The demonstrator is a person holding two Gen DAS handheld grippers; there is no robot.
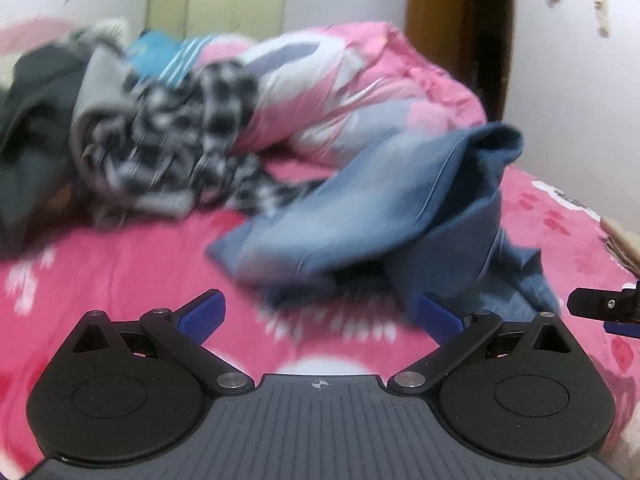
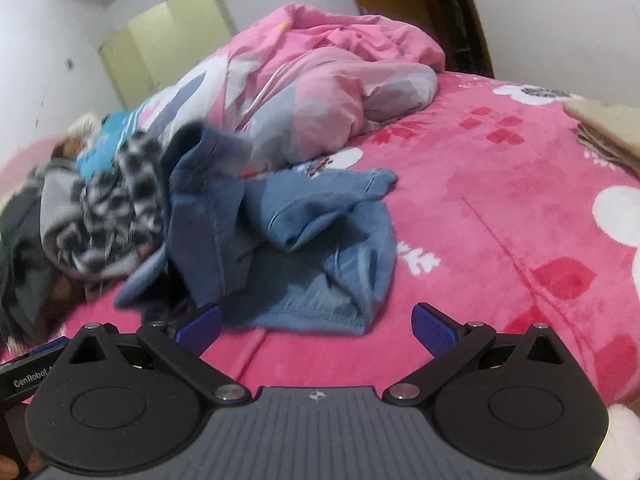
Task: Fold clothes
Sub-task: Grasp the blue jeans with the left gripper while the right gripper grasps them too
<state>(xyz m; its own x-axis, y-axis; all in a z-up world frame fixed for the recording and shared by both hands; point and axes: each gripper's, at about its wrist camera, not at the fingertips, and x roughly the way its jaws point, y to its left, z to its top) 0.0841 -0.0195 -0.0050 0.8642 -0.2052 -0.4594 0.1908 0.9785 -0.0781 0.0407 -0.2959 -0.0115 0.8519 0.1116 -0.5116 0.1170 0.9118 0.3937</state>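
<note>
I find the left tongs (image 1: pixel 320 316) spread wide, both blue pads clear of any cloth and nothing held between them. The right tongs (image 2: pixel 318 326) are likewise wide apart and empty.

The jeans (image 1: pixel 380 208) lie crumpled on the bed (image 1: pixel 132 280), at centre right of the left wrist frame, just ahead of my left tongs; the right-hand blue pad (image 1: pixel 438 318) sits just beside the denim, but blur prevents me from confirming contact. In the right wrist frame the jeans (image 2: pixel 288 232) occupy the centre, one part standing up in a fold, the waistband edge near my tongs.

A pile of clothes (image 1: pixel 160 128), including a black-and-white checked garment, grey and dark items, sits at the left of the left wrist frame, touching the jeans. Behind it, a pink quilt (image 1: pixel 352 92) is bunched in the upper middle.

The tip of the other tool shows at the right edge of the left wrist frame. The left wrist picture is motion-blurred, so I cannot report finer detail.
</note>
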